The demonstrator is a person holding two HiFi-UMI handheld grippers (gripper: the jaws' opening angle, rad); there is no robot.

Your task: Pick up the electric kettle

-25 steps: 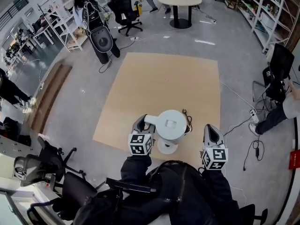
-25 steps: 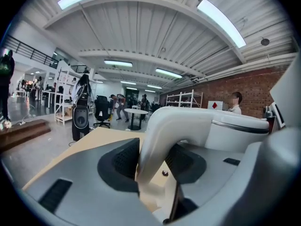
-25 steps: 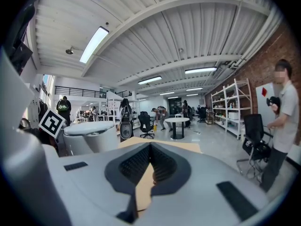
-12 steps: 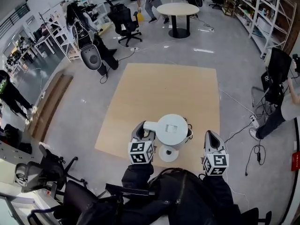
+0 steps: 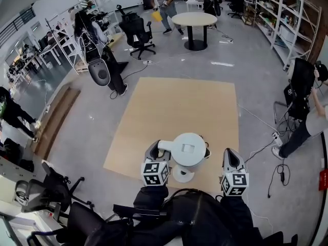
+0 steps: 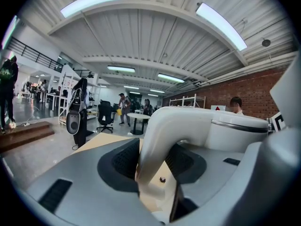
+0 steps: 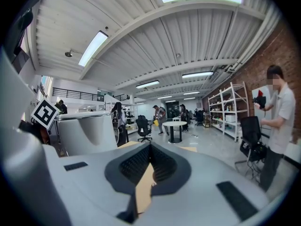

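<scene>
White kettle (image 5: 188, 150), lower centre, raised above its round base (image 5: 183, 175), handle (image 6: 164, 126) clamped in left gripper (image 5: 157, 150); right gripper (image 5: 231, 154), lower right, jaws together, empty.

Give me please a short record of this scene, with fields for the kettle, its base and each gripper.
kettle: white electric kettle, seems held clear above its base
base: round white base on the wooden board
left gripper: left gripper closed on the kettle's handle
right gripper: right gripper with jaws together, holding nothing, beside the kettle
</scene>
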